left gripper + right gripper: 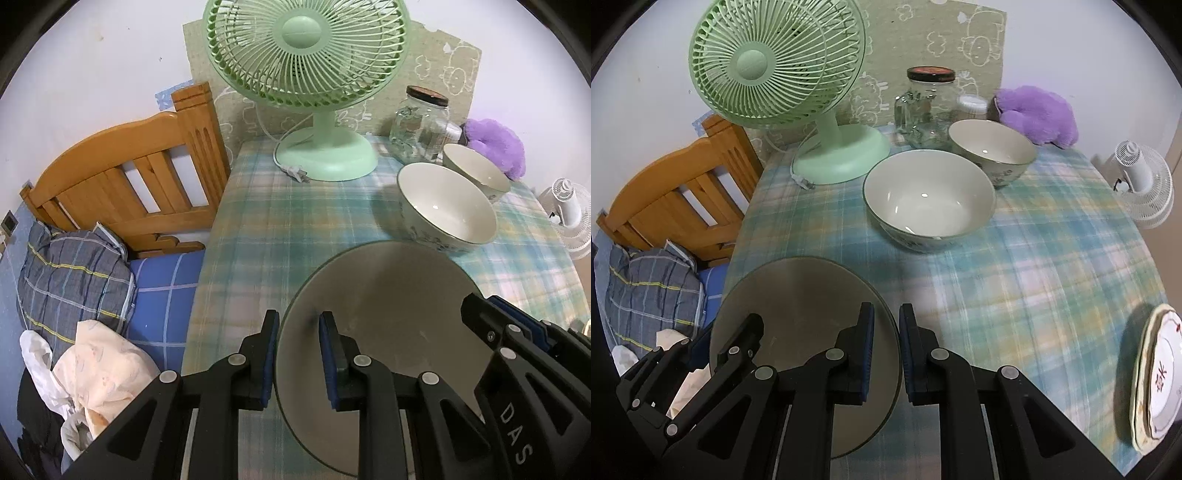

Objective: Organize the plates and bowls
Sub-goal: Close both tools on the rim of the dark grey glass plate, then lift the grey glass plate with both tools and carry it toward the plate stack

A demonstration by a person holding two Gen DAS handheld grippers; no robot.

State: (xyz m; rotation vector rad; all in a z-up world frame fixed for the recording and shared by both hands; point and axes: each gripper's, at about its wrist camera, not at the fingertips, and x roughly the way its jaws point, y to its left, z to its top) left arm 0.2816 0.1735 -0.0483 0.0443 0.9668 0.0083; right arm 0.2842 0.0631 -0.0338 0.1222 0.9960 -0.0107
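Note:
A grey-beige plate (384,295) (798,295) is held above the plaid tablecloth by both grippers. My left gripper (299,354) straddles its left rim, one finger on each side. My right gripper (886,350) straddles its right rim the same way. Whether either set of pads touches the rim is unclear. A large white bowl (447,206) (929,199) stands behind the plate, and a smaller bowl (476,170) (991,147) behind that. A small stack of patterned plates (1156,376) lies at the table's right edge.
A green desk fan (310,81) (783,74) and a glass jar (421,125) (929,107) stand at the back of the table, beside a purple plush (1038,114). A wooden bed headboard (122,177) and bedding lie left of the table. A white fan (1145,181) is at the right.

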